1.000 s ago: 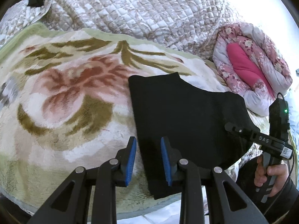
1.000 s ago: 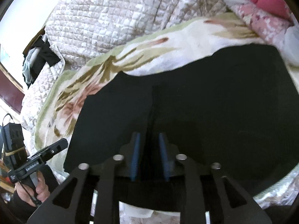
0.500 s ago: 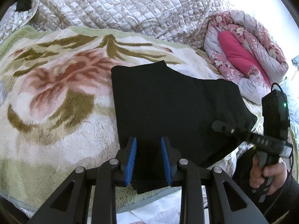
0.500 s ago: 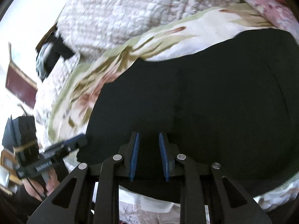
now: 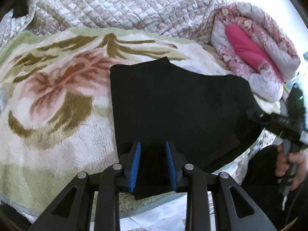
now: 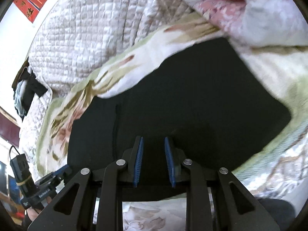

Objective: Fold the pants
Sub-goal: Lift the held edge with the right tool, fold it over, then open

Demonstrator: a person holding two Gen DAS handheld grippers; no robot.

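The black pants [image 5: 179, 104] lie folded flat on a floral fleece blanket [image 5: 53, 104], near the bed's front edge. My left gripper [image 5: 153, 146] is open and hovers over the pants' near left corner, holding nothing. My right gripper [image 6: 153, 141] is open above the pants [image 6: 192, 100] near their front edge, also empty. A fold seam [image 6: 115, 119] runs down the cloth to the left of it. The right gripper also shows in the left wrist view [image 5: 252, 113], at the pants' right edge. The left gripper shows in the right wrist view [image 6: 65, 170] at the pants' left corner.
A quilted grey-white bedspread [image 5: 125, 5] is heaped behind the blanket. A rolled pink floral quilt [image 5: 256, 50] lies at the back right. Dark clothes [image 6: 27, 92] lie at the far left of the bed. The bed's front edge [image 5: 154, 207] runs just below the pants.
Both grippers have shifted over the pants; the left now stands over the near left corner instead of straddling the left edge. The right view tilted. The pants have not moved.
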